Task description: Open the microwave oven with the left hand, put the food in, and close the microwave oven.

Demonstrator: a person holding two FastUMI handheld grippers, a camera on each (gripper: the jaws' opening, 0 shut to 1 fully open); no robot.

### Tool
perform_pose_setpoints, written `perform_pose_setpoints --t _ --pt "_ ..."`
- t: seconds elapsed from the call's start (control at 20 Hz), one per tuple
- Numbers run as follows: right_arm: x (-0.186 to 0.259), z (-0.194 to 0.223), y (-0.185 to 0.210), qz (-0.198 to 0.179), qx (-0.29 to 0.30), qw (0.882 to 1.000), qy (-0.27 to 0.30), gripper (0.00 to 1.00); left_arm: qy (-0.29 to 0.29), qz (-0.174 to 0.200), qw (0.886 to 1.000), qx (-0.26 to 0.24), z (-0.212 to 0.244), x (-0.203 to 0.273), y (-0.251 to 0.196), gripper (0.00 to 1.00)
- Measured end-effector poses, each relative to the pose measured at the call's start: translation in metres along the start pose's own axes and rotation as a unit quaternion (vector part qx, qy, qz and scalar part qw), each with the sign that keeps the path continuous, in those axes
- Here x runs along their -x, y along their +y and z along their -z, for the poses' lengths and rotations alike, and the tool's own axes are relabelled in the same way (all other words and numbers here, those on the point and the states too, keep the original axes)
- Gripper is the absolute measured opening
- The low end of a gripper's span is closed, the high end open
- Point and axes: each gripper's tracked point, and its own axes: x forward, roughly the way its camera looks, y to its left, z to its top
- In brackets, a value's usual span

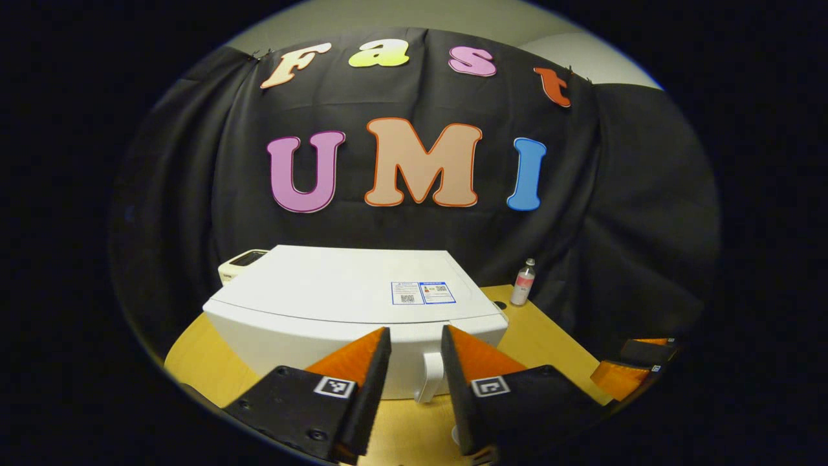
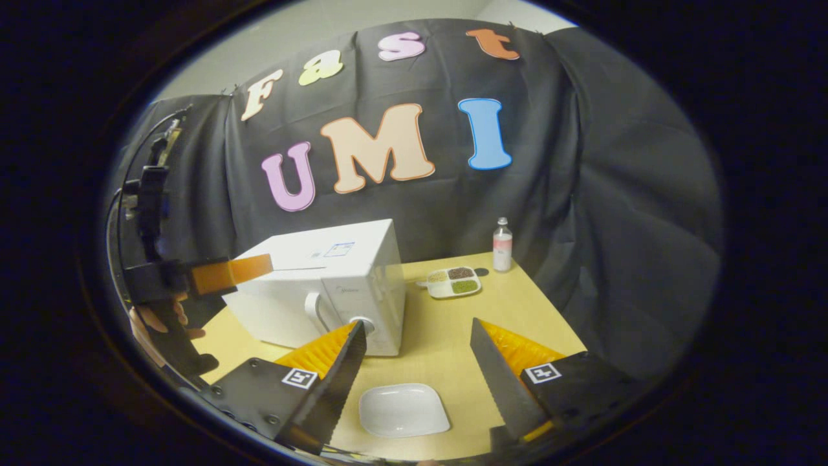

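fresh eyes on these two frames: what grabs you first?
The boxy white microwave oven, door shut, dominates the left half of the yellow wooden table. The open left gripper hovers just before its white door handle. Nearer, an empty white square plate lies between the open right gripper's fingers.

A staged recording booth, not a home kitchen: black cloth wall (image 2: 582, 194) behind a lone wooden desk (image 2: 517, 310) with a microwave (image 2: 323, 291)

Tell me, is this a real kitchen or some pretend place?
Probably a pretend kitchen, a recording booth. A black cloth hangs as the wall, and one wooden table holds just a white microwave, a small bottle, a tray of food and an empty white plate.
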Motion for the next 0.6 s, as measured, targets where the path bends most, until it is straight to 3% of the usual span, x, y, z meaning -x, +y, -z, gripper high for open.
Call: perform_pose_setpoints --t 0.05,0.25,0.6 --pt "0.000 -0.001 0.000 -0.001 0.000 1.000 -0.001 0.92 -0.004 -0.005 1.000 -0.001 -0.001 0.004 0.002 0.75" --pt "0.003 -0.010 -0.001 -0.002 0.004 1.000 -0.018 0.92 -0.006 -0.014 1.000 0.005 0.002 0.028 0.005 0.98" --pt "0.006 -0.017 -0.010 0.004 0.002 0.999 -0.033 0.92 -0.008 -0.077 0.997 0.011 0.008 0.058 0.036 0.96"
